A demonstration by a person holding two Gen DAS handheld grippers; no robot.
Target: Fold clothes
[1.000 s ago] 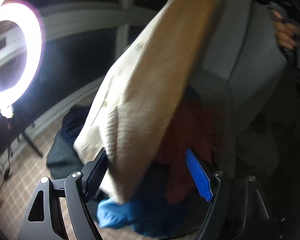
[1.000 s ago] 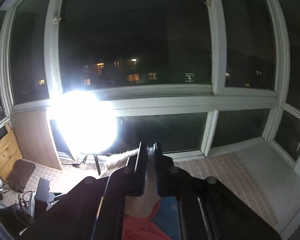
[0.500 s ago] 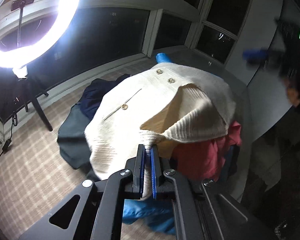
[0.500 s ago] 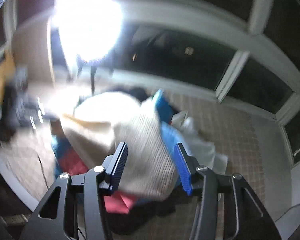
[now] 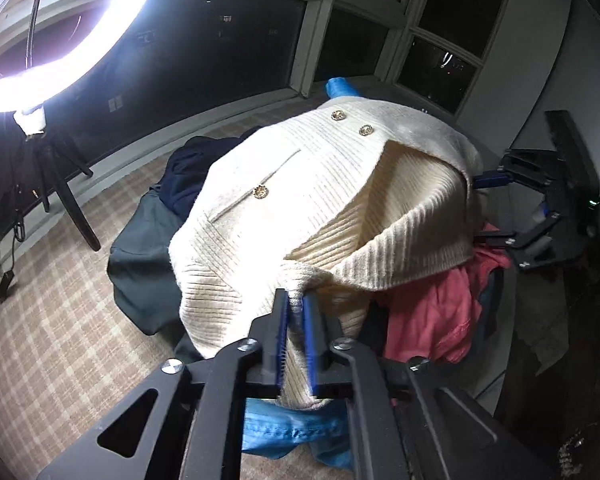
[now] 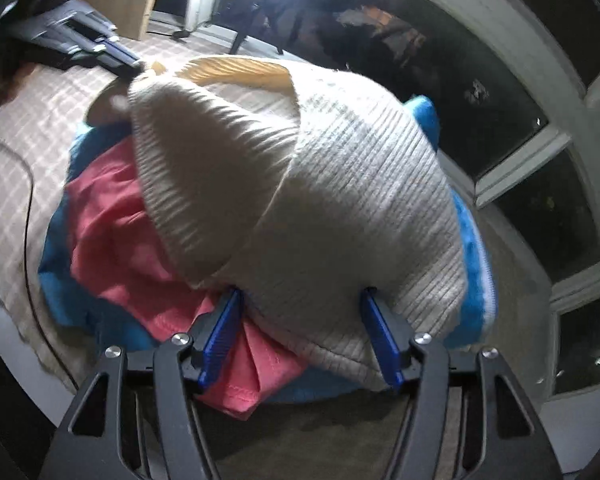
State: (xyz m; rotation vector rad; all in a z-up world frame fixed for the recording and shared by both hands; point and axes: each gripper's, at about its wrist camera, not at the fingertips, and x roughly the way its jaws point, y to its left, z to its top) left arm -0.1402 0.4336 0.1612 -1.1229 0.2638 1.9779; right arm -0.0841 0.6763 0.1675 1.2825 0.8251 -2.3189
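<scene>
The left gripper has its fingers close together and easing apart, a fold of the cream cardigan between them; whether the pads press on the knit is hard to tell. The right gripper has its fingers wide and spreading, the cardigan's ribbed edge lying between them with neither pad pressing it. The cardigan, with gold buttons on its front, lies bunched on top of a heap of clothes: a pink garment to its right, blue fabric at the near edge, dark garments on the far left. The heap sits on a checked floor under a ring light.

This looks like the laying-down step. The cardigan is rumpled, not flat. Next it probably needs regripping at two hem corners or the shoulders and spreading flat before any fold.
</scene>
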